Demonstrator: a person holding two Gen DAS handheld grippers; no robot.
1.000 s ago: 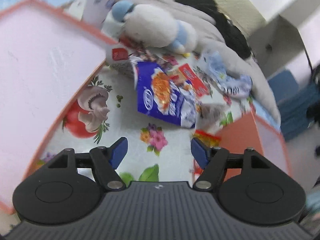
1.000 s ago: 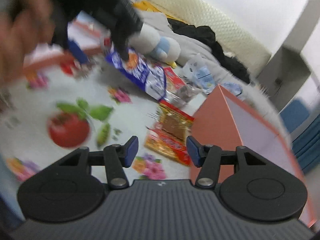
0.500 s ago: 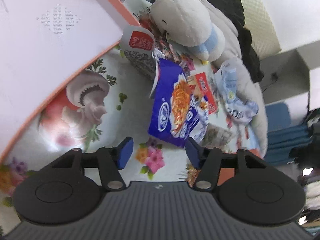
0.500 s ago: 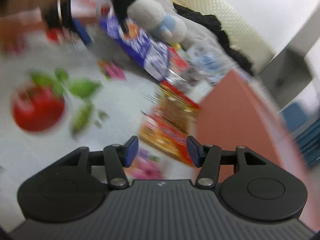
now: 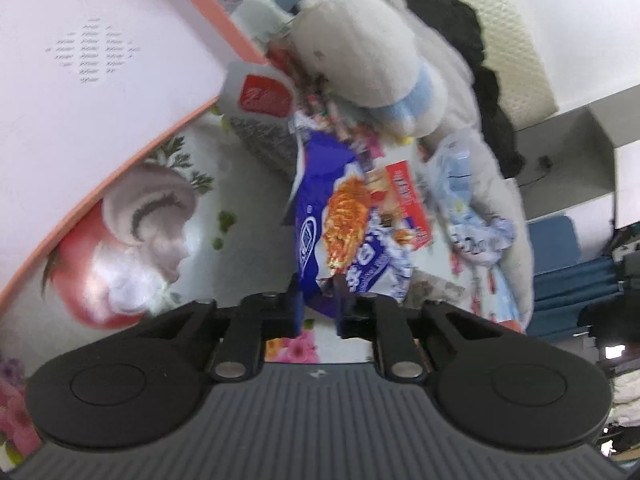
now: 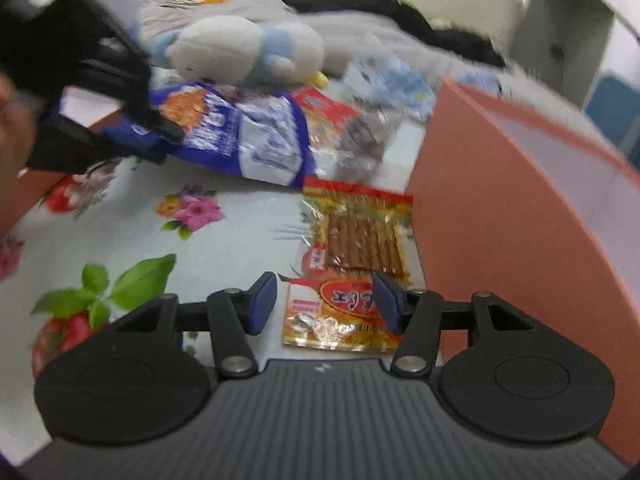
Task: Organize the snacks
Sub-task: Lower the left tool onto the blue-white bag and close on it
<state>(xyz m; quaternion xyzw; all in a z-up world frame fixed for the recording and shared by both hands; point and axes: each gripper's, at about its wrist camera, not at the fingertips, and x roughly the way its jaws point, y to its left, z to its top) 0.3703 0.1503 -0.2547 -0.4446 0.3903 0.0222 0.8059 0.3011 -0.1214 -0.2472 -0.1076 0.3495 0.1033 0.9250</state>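
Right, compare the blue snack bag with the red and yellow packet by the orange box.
The blue snack bag is large, crumpled and pinched in the left gripper, whose jaws have just been closing; the red and yellow packet is small, flat and untouched between the right gripper fingers. Both lie on the tablecloth.

Plush toy, floral tablecloth

L gripper fingers just closed; R gripper open.
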